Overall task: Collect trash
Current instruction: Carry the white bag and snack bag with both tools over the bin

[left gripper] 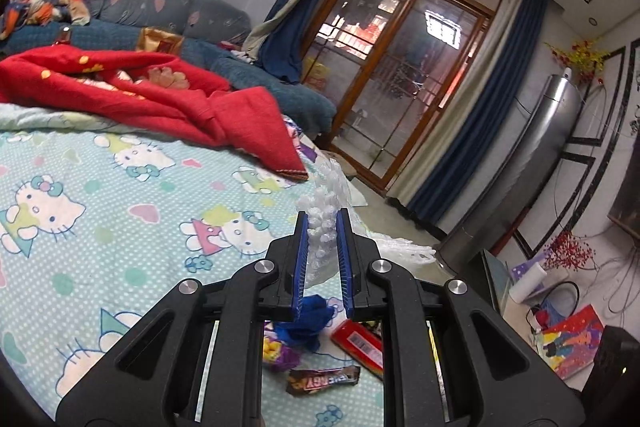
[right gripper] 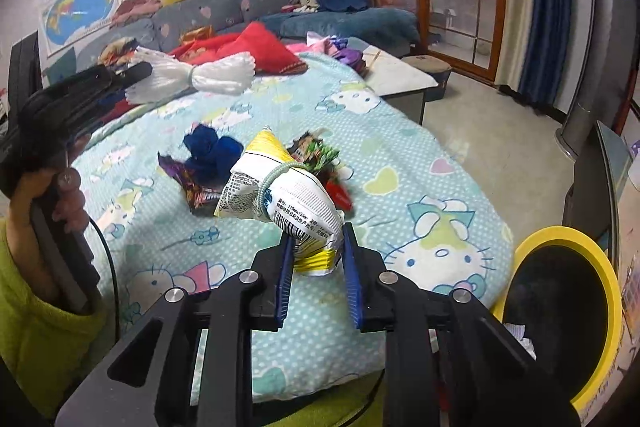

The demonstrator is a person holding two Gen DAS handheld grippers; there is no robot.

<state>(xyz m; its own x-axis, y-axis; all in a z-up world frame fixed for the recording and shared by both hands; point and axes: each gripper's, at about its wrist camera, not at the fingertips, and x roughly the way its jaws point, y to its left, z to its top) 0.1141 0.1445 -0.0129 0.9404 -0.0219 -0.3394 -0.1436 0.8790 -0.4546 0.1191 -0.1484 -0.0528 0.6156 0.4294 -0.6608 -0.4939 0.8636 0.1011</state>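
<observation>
My left gripper (left gripper: 322, 223) is shut on a white foam net (left gripper: 325, 205) and holds it up above the bed; in the right wrist view that gripper (right gripper: 138, 71) shows at the left with the white bundle (right gripper: 212, 75) sticking out of it. My right gripper (right gripper: 316, 239) is shut on the lower end of a white and yellow packet (right gripper: 292, 199) bound with a rubber band. On the bed lie a blue crumpled piece (right gripper: 212, 151), a purple wrapper (left gripper: 280, 351), a red packet (left gripper: 358, 343) and a brown snack bar wrapper (left gripper: 324, 379).
A yellow-rimmed bin (right gripper: 560, 239) stands at the bed's near right corner, with white scraps inside. The cartoon-cat bedspread (left gripper: 120, 207) carries a red blanket (left gripper: 160, 95) at the far side. A person's hand (right gripper: 60, 203) and green sleeve hold the left tool.
</observation>
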